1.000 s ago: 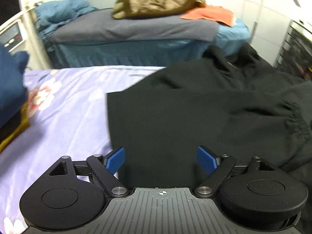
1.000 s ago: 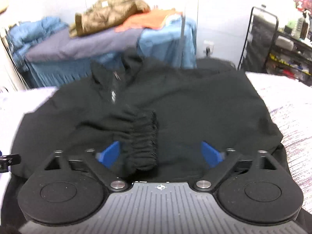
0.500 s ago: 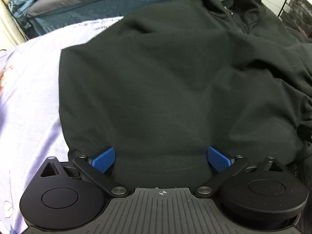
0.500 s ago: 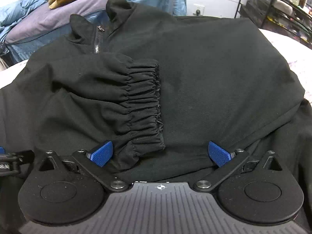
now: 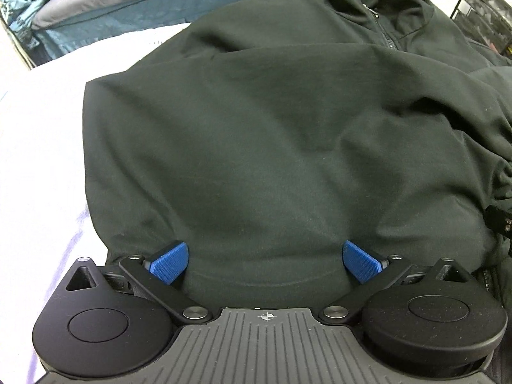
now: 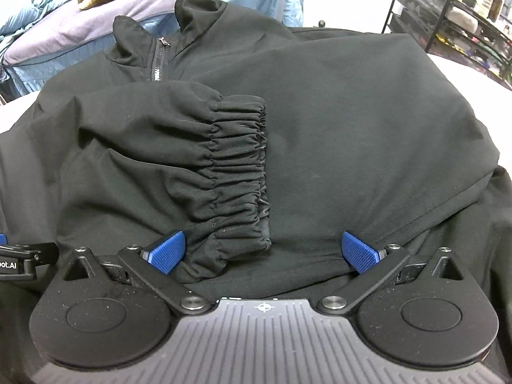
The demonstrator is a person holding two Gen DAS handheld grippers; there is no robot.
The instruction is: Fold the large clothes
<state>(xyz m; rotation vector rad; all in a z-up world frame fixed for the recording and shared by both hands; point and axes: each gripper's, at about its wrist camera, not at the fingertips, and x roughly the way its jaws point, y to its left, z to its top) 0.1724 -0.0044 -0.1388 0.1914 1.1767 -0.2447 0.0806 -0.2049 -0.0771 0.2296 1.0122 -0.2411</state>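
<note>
Black jacket (image 6: 352,128) lies just ahead of both grippers, left (image 5: 265,260) and right (image 6: 263,251), fingers spread wide, empty.

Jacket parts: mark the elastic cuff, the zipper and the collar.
elastic cuff (image 6: 238,172), right wrist view, middle of the gathered band.
zipper (image 6: 157,60), right wrist view, on the teeth below the pull.
collar (image 5: 404,3), left wrist view, right upright flap.

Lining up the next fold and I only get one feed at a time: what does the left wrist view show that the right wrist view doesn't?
Left wrist only: the black jacket's smooth left side and its edge against the pale floral bedsheet, under the open left claw.

Right wrist only: the gathered elastic sleeve cuff folded across the chest, a black wire rack, and the open right claw.

Both: the jacket's stand-up collar and zipper, and the blue-covered bed behind.
</note>
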